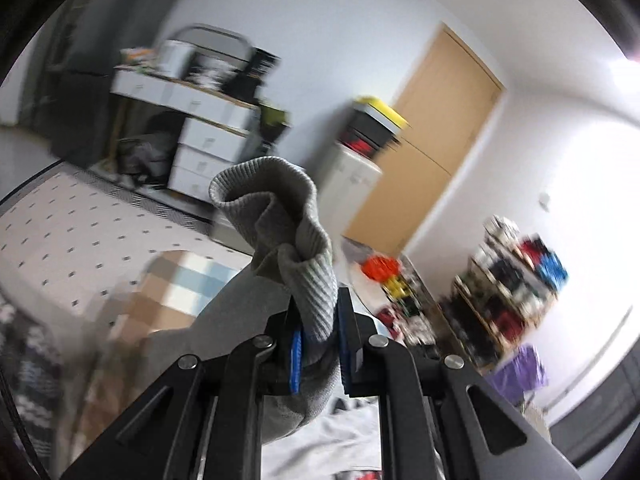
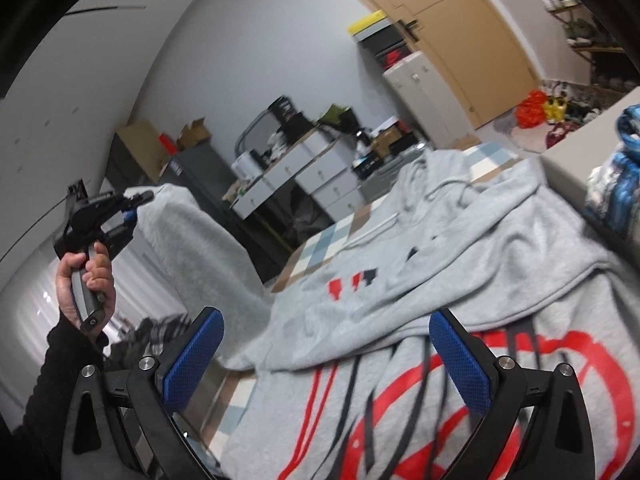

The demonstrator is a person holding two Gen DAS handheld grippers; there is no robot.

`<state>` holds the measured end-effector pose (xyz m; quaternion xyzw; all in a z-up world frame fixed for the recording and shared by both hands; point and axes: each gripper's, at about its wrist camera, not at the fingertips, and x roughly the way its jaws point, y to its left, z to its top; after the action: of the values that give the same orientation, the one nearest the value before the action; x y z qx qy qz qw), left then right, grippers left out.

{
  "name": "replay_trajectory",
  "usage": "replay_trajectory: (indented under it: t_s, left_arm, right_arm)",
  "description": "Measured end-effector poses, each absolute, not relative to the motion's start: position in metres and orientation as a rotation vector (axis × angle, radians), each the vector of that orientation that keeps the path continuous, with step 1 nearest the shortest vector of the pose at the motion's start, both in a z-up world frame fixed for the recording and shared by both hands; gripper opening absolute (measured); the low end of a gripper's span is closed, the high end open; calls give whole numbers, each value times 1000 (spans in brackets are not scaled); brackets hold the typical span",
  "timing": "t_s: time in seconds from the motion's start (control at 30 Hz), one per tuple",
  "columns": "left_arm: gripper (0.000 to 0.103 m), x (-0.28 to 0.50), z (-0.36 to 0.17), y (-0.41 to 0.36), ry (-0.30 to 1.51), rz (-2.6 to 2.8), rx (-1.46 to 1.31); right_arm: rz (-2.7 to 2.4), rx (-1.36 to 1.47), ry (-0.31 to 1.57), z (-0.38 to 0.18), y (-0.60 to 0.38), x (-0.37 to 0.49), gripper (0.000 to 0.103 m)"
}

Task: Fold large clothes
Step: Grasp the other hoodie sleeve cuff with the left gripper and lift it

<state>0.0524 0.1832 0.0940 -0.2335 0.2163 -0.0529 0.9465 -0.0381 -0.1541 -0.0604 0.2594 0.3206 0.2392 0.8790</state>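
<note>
A grey hoodie point(image 2: 460, 264) with red and black print lies spread on the bed. My left gripper point(image 1: 318, 336) is shut on its ribbed grey sleeve cuff point(image 1: 280, 216) and holds the sleeve point(image 2: 200, 248) lifted high above the bed. In the right wrist view the left gripper point(image 2: 134, 206) shows at the far left in a hand, the sleeve hanging from it. My right gripper point(image 2: 326, 356) is open and empty, just above the printed part of the hoodie near its lower hem.
A checked bedsheet point(image 2: 320, 248) covers the bed. A white desk with drawers point(image 2: 304, 176) stands against the wall, a wooden door point(image 2: 460, 32) beyond. Folded blue-white clothes point(image 2: 616, 184) lie at the right. Shelves and clutter point(image 1: 512, 292) stand on the floor.
</note>
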Motion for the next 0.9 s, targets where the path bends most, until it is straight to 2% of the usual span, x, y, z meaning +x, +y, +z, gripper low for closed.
replay_trajectory:
  t_s: [0.23,0.33,0.47,0.63,0.73,0.77,0.83,0.87,0.9]
  left_arm:
    - [9,89,68,91,544,-307,-409]
    - [9,105,51,52,611,-381,-417]
    - [7,119,-6,-7,755,-515,-464]
    - [7,121,-98,-38,1011,-637,-534]
    - [7,99,-101,-28,1063,-688,-493]
    - [12,91,-95,-24,1059,-704,-475]
    - [33,67,-70,-1,1027,-751,-430]
    - [65,60,-59,8,1014,-751,-415]
    - [85,43,-46,28,979,-740,-399]
  right_arm:
    - [352,671,613,-57,-213,-36,103]
    - [279,681,510,-46,-240,-47,103]
    - [160,718,386,-35,-275,-67,103]
    - [-5,753,280,-30,-303,-86,103]
    - [-29,690,256,-26,-302,-86,103]
    - [-30,675,272,-27,-300,-82,103]
    - [-19,683,306,-33,-296,-76,103]
    - [-4,692,324,-35,-293,-72,103]
    - [4,690,342,-37,-289,-68,103]
